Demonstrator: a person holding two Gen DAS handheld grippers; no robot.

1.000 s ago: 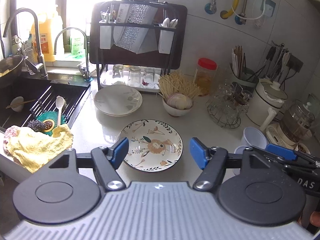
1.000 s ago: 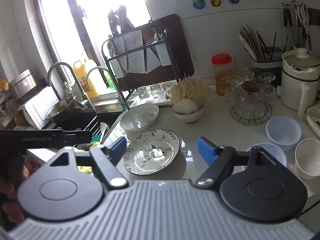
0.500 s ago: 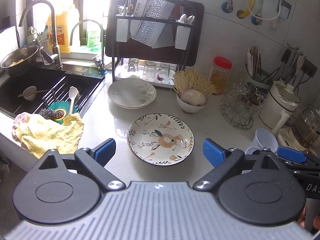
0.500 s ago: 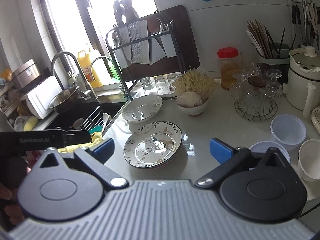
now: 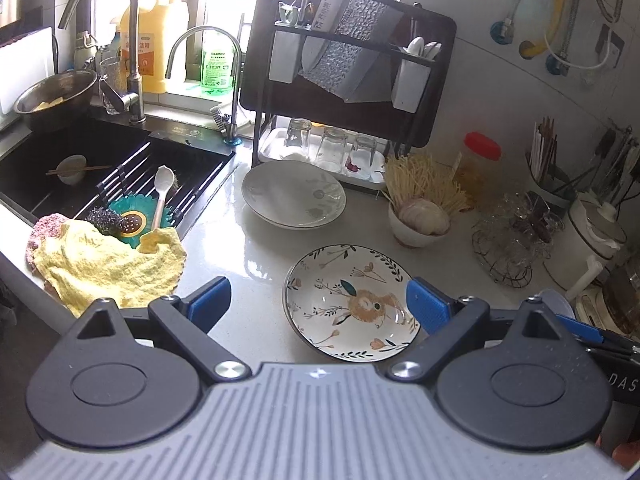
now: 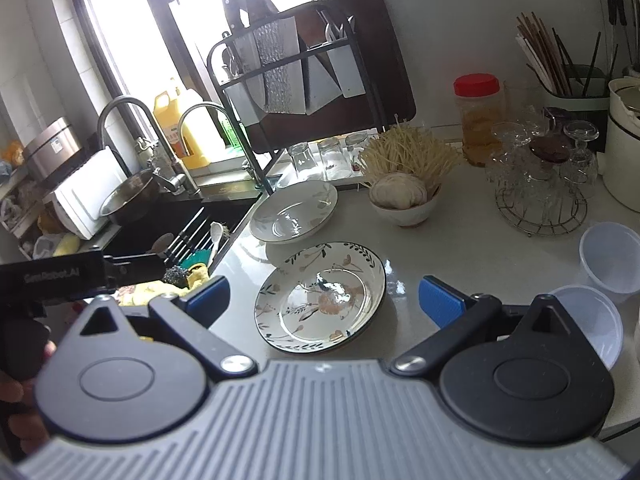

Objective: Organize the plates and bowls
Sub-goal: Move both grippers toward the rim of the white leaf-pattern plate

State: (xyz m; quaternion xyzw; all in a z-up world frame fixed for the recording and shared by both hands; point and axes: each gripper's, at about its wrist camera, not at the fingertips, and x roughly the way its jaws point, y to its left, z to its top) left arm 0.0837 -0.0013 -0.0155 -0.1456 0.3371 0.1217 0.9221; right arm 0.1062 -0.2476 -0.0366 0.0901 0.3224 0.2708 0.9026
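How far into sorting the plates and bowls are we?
Barely begun. Done: nothing stacked. The floral-patterned plate and pale plate near the rack lie apart on the counter; translucent plastic bowls sit loose. In hand: nothing, though the left gripper and right gripper have just opened wide, facing the floral plate. Left: everything.

A floral-patterned plate (image 5: 352, 304) lies flat and upright on the pale countertop at lower centre of frame. A plain white plate (image 5: 294, 194) with faint markings sits just behind it toward upper left, near it but apart. Two translucent bowls (image 6: 610, 256) stand at the right edge.
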